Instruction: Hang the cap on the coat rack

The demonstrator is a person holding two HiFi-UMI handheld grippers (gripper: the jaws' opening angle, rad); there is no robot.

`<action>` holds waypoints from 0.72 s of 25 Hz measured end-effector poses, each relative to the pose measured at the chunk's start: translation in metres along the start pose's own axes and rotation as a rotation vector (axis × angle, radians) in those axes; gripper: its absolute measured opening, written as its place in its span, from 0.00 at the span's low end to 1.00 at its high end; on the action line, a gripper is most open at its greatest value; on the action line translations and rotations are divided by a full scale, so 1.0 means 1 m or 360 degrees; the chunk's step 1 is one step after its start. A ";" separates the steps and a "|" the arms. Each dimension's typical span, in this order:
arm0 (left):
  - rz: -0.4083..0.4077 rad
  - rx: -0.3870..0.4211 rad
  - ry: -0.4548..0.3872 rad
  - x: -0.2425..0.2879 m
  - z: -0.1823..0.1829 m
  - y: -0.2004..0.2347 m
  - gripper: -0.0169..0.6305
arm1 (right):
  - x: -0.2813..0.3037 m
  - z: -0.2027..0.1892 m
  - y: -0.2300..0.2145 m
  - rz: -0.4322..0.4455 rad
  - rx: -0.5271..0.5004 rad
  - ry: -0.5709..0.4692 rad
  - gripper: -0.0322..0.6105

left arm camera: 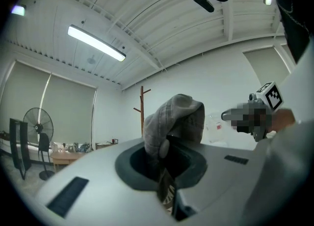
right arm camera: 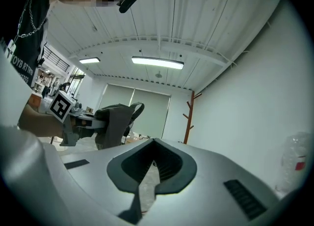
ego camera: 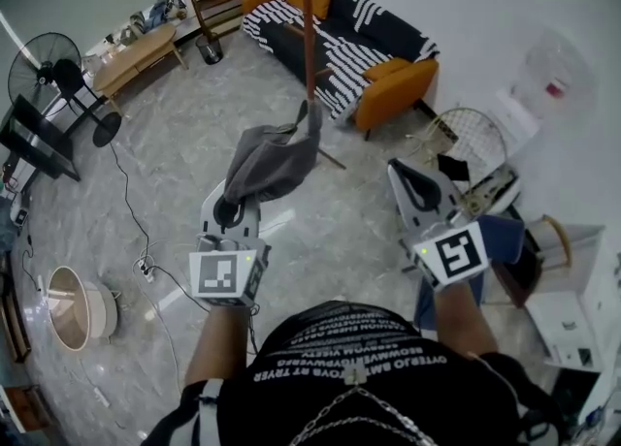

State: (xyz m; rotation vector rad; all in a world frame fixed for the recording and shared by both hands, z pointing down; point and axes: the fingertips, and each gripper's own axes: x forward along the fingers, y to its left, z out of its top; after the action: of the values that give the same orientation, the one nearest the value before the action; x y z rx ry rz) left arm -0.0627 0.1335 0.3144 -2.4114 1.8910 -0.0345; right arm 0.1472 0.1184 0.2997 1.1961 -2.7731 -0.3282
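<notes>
While the left tool (ego camera: 228, 209) clamps the grey cap (ego camera: 272, 158), right tool (ego camera: 398, 170) closed, empty, coat rack (ego camera: 308, 27) ahead.

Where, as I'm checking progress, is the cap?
Head view, left of centre: the grey cap is clamped in the left gripper, near the coat rack.

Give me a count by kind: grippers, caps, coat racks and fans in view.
Handheld white two-jaw grippers: 2 (left gripper, right gripper)
Grey fabric cap: 1
Brown wooden coat rack: 1
Black pedestal fan: 1
Total: 5
</notes>
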 end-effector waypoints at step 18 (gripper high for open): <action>0.0155 -0.0004 0.0323 -0.025 -0.043 0.024 0.04 | 0.037 -0.030 0.023 0.0208 0.0175 -0.0013 0.06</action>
State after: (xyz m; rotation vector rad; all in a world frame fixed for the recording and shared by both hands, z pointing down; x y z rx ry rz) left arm -0.0948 0.1498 0.3559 -2.3944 2.0904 -0.2808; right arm 0.1110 0.1023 0.3351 1.0294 -2.8922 -0.1707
